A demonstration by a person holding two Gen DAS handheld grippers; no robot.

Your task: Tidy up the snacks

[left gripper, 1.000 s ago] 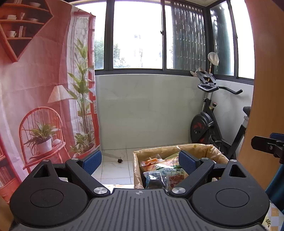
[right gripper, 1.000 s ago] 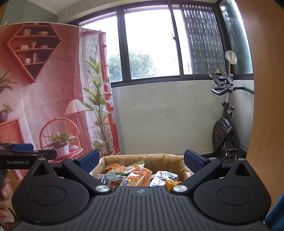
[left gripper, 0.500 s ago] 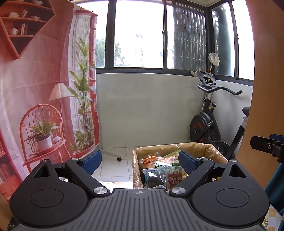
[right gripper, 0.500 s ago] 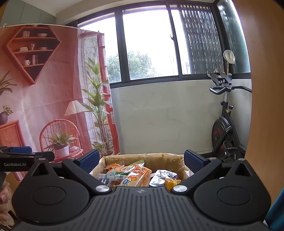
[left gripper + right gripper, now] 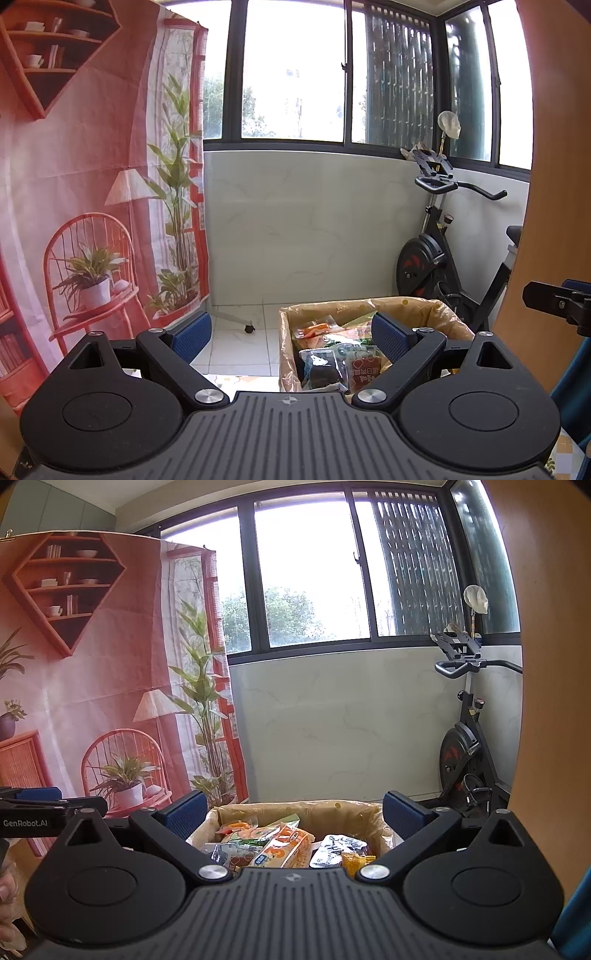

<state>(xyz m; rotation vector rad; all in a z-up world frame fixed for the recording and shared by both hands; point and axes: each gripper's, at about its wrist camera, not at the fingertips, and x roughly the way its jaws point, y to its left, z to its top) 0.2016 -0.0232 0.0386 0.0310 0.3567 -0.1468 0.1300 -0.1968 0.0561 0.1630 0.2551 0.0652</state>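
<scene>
Two tools: left tool (image 5: 291, 334) and right tool (image 5: 295, 814) both have their blue pads spread wide apart, with nothing between them.
Snacks: a heap of packets lies in the lined box (image 5: 317, 812) just ahead of and below both tools; in the right wrist view an orange-printed packet (image 5: 284, 851) sits mid-heap, a silver packet (image 5: 338, 849) beside it; in the left wrist view a dark clear-wrapped packet (image 5: 321, 369) lies nearest.
Step in hand: my judgement is that sorting has not started; both tools hover short of the box, neither touching a packet.
Next move: likely one tool dips over the near rim and closes on a top packet; the crinkly wrappers could slip or drag a neighbour along.
In the way: the box's loose liner edge stands up around the heap.
Bench: only a patterned strip (image 5: 218, 380) shows under the left tool.
Further off: tiled floor, exercise bike (image 5: 439, 258) right, printed backdrop (image 5: 92, 683) left, window behind.
</scene>
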